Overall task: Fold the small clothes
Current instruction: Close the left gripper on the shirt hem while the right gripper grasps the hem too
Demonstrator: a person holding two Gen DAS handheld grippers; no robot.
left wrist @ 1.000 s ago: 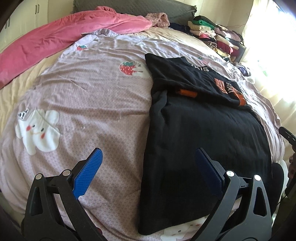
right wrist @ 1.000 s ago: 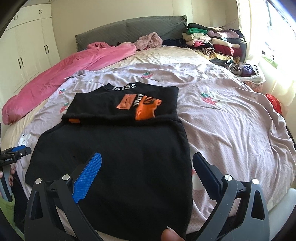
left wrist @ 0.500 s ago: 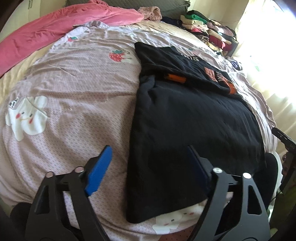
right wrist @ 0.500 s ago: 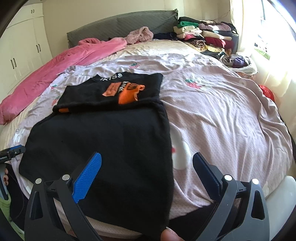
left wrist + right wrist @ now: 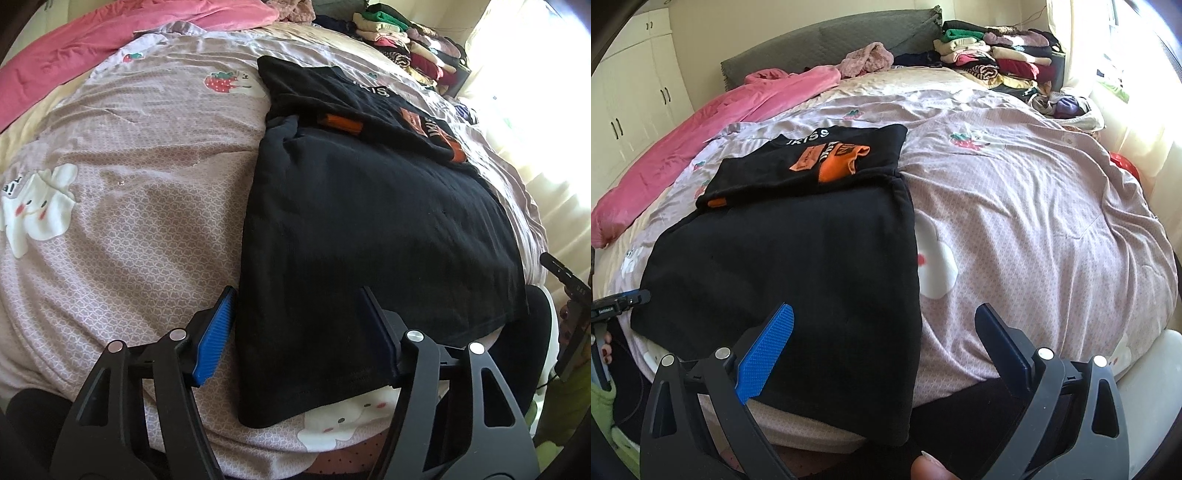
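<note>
A black garment [image 5: 369, 221] with orange patches and white lettering lies flat on the lilac bedspread [image 5: 129, 184], its far part folded back over itself. My left gripper [image 5: 297, 295] hovers low over the near left corner. Its jaws are closing, with the garment's left edge between the fingers and neither pad pressing the cloth. In the right wrist view my right gripper [image 5: 884, 310] stands open over the garment [image 5: 794, 258], straddling its near right edge. The left gripper's tip [image 5: 620, 301] shows at that view's left border, with a hand below it.
A pink duvet [image 5: 701, 125] runs along the bed's far left. Stacked folded clothes [image 5: 990, 55] and a basket of laundry [image 5: 1067, 107] sit at the far right by the bright window. A grey headboard [image 5: 831, 44] and white wardrobe [image 5: 628, 92] stand behind.
The left gripper's jaws have narrowed, and it has sunk toward the garment's near left corner. The right gripper has shifted right along the near edge, its jaws as wide as before.
</note>
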